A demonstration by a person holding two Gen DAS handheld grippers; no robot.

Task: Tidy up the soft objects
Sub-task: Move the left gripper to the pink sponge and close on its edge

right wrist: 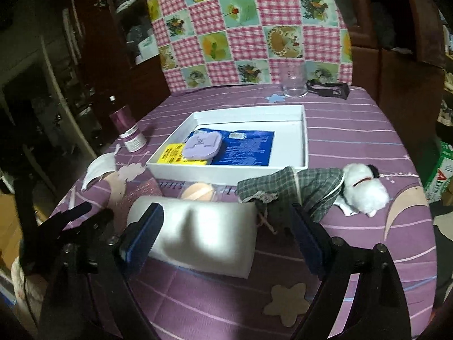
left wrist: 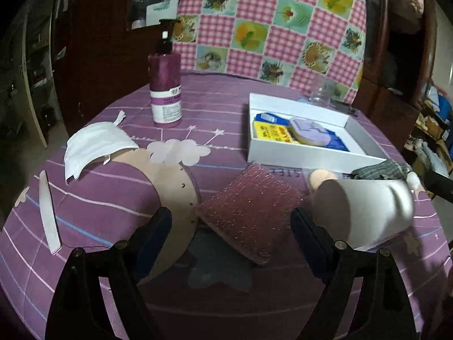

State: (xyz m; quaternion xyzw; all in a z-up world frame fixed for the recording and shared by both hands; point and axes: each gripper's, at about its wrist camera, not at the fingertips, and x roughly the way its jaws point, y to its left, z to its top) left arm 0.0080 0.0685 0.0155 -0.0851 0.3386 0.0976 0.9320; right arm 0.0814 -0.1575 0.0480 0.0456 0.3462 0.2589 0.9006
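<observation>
A pink bubbly sponge pad [left wrist: 249, 215] lies on the purple cloth between the fingers of my open left gripper [left wrist: 230, 226]. A white foam block [right wrist: 198, 238] lies between the fingers of my open right gripper [right wrist: 226, 232]; it also shows in the left wrist view [left wrist: 365, 212]. A peach powder puff [right wrist: 196, 191] sits behind the block. A plaid cloth doll with white fluffy head [right wrist: 317, 189] lies to the right. The white tray [right wrist: 303, 138] holds a lilac puff [right wrist: 202, 146], a blue packet [right wrist: 246, 148] and a yellow packet [right wrist: 172, 154].
A purple pump bottle [left wrist: 165, 90] stands at the back left. A white face mask [left wrist: 96, 144] and a nail file [left wrist: 49, 212] lie at the left. A clear glass [right wrist: 293, 80] and a black strap [right wrist: 328, 87] sit behind the tray. A patchwork-covered chair back [right wrist: 243, 25] stands behind the table.
</observation>
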